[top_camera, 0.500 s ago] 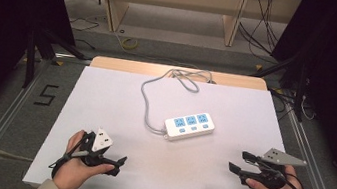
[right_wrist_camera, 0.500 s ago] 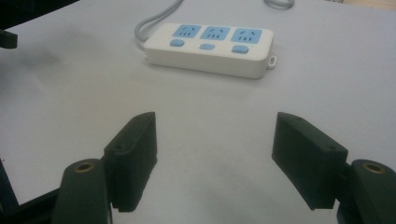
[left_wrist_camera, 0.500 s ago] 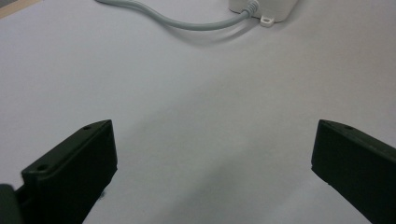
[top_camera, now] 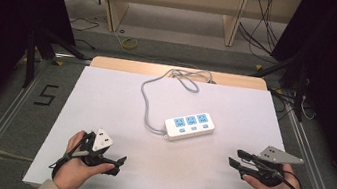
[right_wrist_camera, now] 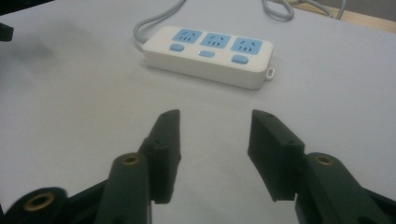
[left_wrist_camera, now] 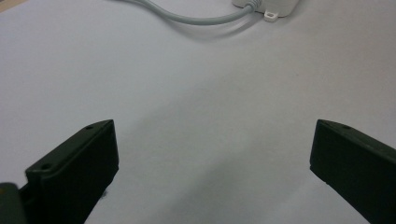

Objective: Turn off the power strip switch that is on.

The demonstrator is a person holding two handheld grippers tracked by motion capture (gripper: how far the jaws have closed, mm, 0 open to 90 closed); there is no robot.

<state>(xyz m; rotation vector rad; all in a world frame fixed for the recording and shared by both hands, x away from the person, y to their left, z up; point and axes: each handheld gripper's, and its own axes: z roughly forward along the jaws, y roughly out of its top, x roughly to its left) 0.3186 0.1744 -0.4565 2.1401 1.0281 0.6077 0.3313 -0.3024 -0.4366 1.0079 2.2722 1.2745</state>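
A white power strip [top_camera: 189, 126] with three blue sockets lies in the middle of the white table [top_camera: 106, 90], and its grey cable [top_camera: 148, 99] curls off toward the far edge. My left gripper [top_camera: 118, 164] rests near the front left, held in a hand, pointing right. In the left gripper view its jaws [left_wrist_camera: 215, 154] stand wide apart over bare table, with the cable [left_wrist_camera: 196, 18] and a corner of the strip [left_wrist_camera: 271, 7] far ahead. At the front right my right gripper [top_camera: 235, 157] points left; it [right_wrist_camera: 215, 135] is open and empty, with the strip [right_wrist_camera: 210, 49] beyond its tips.
A wooden board edge [top_camera: 125, 65] runs along the table's far side. Metal rails [top_camera: 0, 125] flank the table. Beyond it are wooden shelf legs [top_camera: 111, 10] and loose cables on the floor [top_camera: 256, 37]. A "5" mark [top_camera: 46, 95] sits on the left.
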